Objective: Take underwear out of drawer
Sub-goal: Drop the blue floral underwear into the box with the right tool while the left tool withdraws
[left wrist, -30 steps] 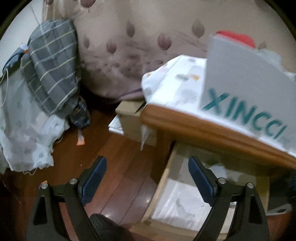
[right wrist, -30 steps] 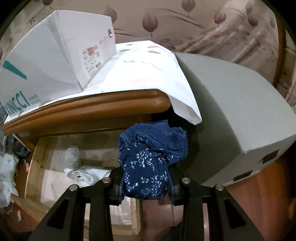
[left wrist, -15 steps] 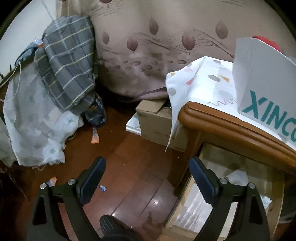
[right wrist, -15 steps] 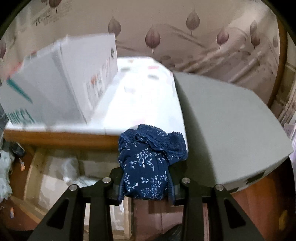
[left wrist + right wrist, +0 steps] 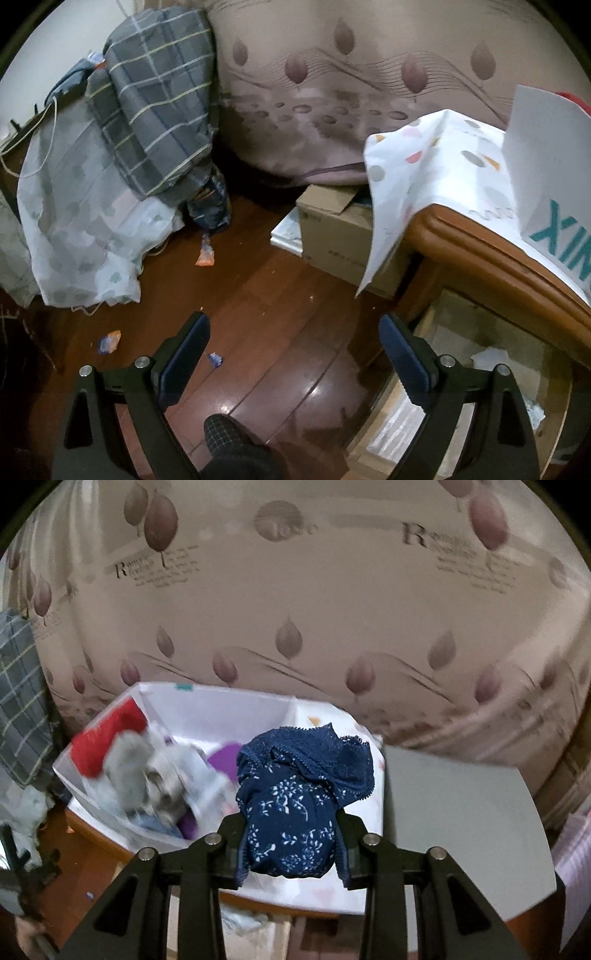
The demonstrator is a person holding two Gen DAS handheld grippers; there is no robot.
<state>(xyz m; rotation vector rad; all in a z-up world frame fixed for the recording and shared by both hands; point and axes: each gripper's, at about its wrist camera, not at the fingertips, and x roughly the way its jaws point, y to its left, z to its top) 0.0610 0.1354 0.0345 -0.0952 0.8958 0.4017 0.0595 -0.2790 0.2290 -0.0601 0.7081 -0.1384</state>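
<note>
My right gripper (image 5: 290, 843) is shut on navy floral underwear with a lace edge (image 5: 295, 794) and holds it above the nightstand top, beside an open white box (image 5: 221, 709) full of clothes. My left gripper (image 5: 293, 343) is open and empty over the wood floor, left of the open drawer (image 5: 461, 369). White folded cloth (image 5: 491, 360) lies in the drawer.
The nightstand (image 5: 480, 243) carries a dotted white cloth (image 5: 424, 166) and the white box (image 5: 550, 177). A cardboard box (image 5: 340, 229) stands on the floor beside it. Draped plaid and white fabrics (image 5: 110, 166) hang at left. A grey slab (image 5: 461, 830) lies at right. Wrappers litter the floor.
My right gripper has risen with the underwear from drawer level to above the nightstand, so the white box's contents show. My left gripper has drawn left and back from the drawer.
</note>
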